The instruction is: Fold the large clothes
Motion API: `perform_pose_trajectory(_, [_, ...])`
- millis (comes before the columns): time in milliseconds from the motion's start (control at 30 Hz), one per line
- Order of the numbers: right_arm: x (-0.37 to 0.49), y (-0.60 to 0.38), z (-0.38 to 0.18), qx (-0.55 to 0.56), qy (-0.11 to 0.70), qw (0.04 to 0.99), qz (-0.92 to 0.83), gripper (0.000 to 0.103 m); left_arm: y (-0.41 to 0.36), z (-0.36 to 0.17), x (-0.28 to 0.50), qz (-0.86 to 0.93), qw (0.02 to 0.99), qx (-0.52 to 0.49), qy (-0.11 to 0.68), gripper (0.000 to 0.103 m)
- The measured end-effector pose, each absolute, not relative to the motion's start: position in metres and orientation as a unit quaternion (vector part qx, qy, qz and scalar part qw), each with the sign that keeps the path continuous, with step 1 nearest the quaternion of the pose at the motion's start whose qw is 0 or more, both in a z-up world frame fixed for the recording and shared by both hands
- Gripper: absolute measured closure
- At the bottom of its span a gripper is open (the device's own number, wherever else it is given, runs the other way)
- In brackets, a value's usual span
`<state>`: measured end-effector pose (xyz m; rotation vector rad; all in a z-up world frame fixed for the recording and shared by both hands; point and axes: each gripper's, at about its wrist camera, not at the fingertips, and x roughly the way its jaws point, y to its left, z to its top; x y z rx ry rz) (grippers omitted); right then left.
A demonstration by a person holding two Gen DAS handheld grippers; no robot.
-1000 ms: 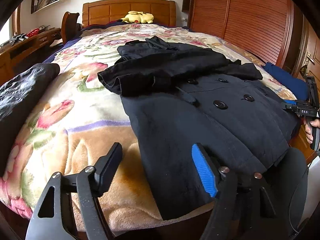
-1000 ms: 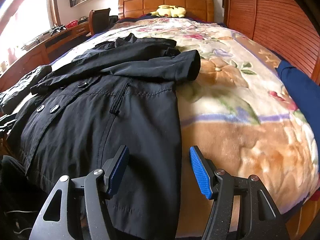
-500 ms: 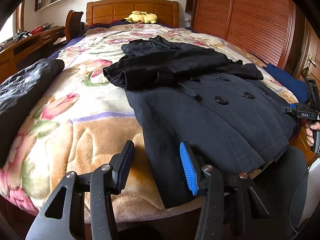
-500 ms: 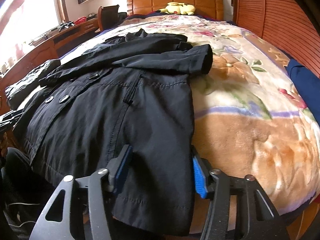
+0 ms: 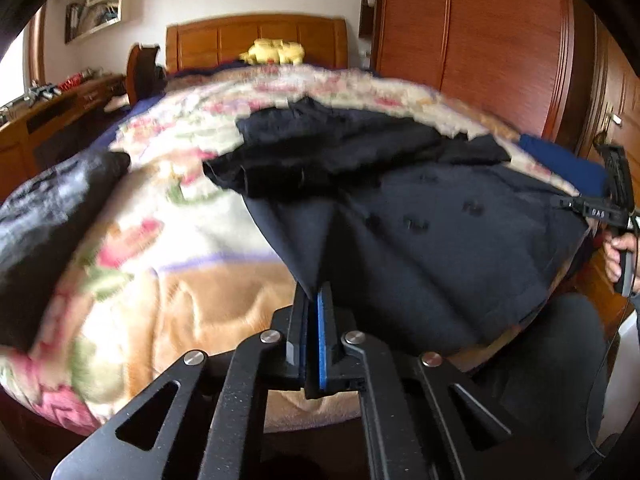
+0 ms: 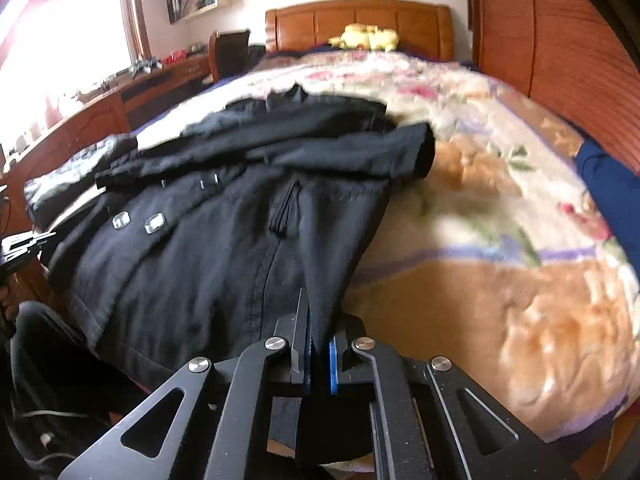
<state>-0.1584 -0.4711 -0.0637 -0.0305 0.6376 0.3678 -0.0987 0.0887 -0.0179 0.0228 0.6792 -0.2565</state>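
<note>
A large dark navy coat (image 5: 432, 236) with buttons lies front-up on the floral blanket (image 5: 132, 264), sleeves folded across its chest. My left gripper (image 5: 314, 300) is shut on the coat's hem at its left bottom corner, and the cloth rises in a peak from the pads. In the right wrist view the same coat (image 6: 208, 248) spreads to the left; my right gripper (image 6: 318, 336) is shut on the hem at the right bottom corner, cloth pinched into a ridge. The right gripper (image 5: 618, 204) also shows at the far right of the left wrist view, with a hand on its handle.
A wooden headboard (image 5: 256, 40) with a yellow plush toy (image 5: 276, 51) is at the far end. A dark garment (image 5: 44, 232) lies on the blanket's left edge, a blue cloth (image 6: 612, 196) on its right. A wooden desk (image 6: 100, 112) runs along the left, a wardrobe (image 5: 480, 32) along the right.
Both grippers have closed from wide open onto the coat's bottom hem. The left one has lifted its corner, and the cloth now tents up from both sets of pads.
</note>
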Motion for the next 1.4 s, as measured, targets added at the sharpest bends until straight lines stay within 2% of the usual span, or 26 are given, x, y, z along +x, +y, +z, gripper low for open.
perform_pose_trajectory(533, [-0.234, -0.487, 0.047, -0.004, 0.169, 0.966, 0.198, 0.099, 0.110, 0.111, -0.146, -0.124, 0.977, 0.006, 0.175, 0.100])
perform_pose_trajectory(900, [-0.288, -0.509, 0.098, -0.011, 0.096, 0.975, 0.201, 0.099, 0.122, 0.161, -0.145, -0.121, 0.985, 0.015, 0.122, 0.100])
perform_pose_trajectory(1100, [-0.231, -0.493, 0.083, -0.028, 0.119, 0.975, 0.187, 0.099, 0.123, 0.144, -0.092, -0.108, 0.983, 0.021, 0.149, 0.100])
perform_pose_trajectory(1400, [-0.086, -0.468, 0.039, -0.042, 0.206, 0.964, 0.164, 0.099, 0.125, 0.089, 0.020, -0.087, 0.972, 0.007, 0.220, 0.100])
